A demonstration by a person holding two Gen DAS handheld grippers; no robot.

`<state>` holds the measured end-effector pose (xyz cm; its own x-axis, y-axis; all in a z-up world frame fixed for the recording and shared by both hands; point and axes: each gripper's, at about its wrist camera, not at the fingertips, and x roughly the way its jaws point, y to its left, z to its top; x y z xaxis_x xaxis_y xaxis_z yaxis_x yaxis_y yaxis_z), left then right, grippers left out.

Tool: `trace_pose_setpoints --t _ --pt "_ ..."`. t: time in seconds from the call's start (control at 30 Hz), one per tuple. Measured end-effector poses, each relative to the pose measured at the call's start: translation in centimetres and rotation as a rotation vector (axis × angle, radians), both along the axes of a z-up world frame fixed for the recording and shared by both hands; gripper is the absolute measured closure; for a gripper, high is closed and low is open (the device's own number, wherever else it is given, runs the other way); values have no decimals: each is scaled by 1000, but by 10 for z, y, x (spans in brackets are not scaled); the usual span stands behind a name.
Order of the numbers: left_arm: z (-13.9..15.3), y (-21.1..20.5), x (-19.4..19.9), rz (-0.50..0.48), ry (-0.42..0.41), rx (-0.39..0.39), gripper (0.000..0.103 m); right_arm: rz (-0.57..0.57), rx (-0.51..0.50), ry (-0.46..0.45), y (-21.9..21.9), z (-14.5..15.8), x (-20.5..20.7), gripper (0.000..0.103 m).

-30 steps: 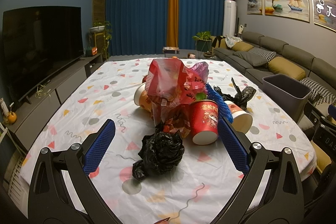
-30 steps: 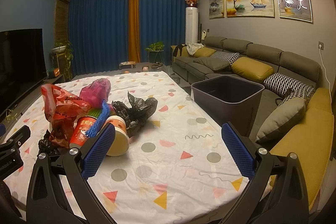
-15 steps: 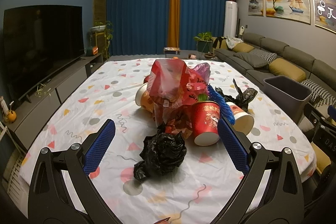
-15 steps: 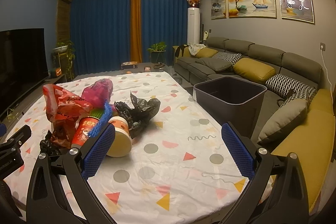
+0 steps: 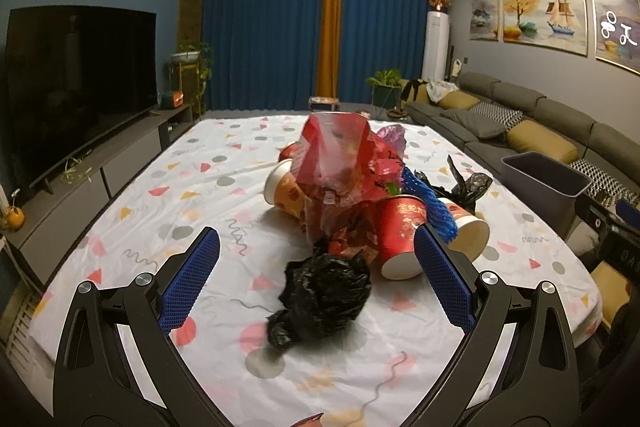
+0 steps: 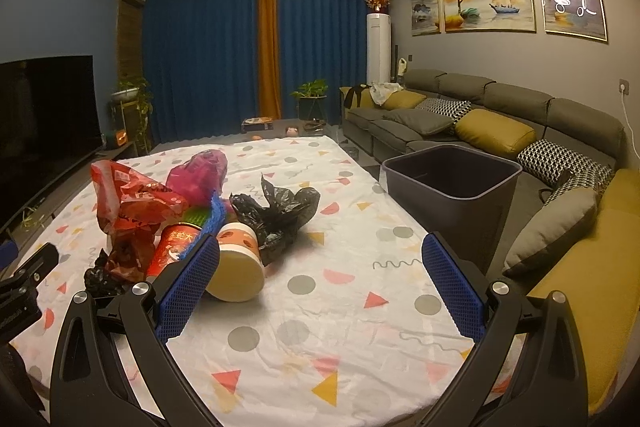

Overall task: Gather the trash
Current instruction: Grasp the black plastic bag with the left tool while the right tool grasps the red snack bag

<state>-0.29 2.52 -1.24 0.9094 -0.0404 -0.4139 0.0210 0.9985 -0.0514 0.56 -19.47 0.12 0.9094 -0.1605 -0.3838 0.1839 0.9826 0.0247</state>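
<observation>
A heap of trash lies mid-table: a crumpled black bag [image 5: 324, 295] nearest my left gripper, a red plastic bag [image 5: 336, 159], a red paper cup [image 5: 400, 235], a tipped white cup [image 6: 236, 267], a second black bag [image 6: 280, 211], a blue net [image 5: 432, 203] and a pink bag [image 6: 204, 175]. My left gripper [image 5: 316, 275] is open and empty, just short of the black bag. My right gripper [image 6: 320, 279] is open and empty above the cloth, right of the heap. A grey bin [image 6: 452, 187] stands off the table's right edge.
The table [image 6: 340, 339] has a white cloth with coloured shapes. A grey sofa with yellow cushions [image 6: 496, 135] runs along the right wall. A TV [image 5: 76, 87] on a low cabinet stands at the left. Blue curtains hang at the back.
Both grippers have drifted slightly; the left view now sits a little closer to the black bag. Nothing was grasped and the trash has not moved.
</observation>
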Motion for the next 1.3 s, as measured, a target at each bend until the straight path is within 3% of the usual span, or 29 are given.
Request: trace_pose_setpoints --t 0.33,0.47,0.57,0.9,1.13,1.3 --pt "-30 28 3 16 50 -11 7 63 15 8 14 -8 11 5" --pt "-37 24 10 -22 66 -46 7 92 16 15 23 -11 18 5" --pt "-44 12 20 -58 82 -32 8 118 11 17 31 -13 23 5" --pt "-76 13 58 -79 234 -58 43 244 13 34 64 -19 50 14" --pt "-79 31 61 -102 256 -129 73 356 2 44 99 -20 70 31" --pt "-70 48 55 -79 234 -161 77 411 16 71 116 -23 85 36"
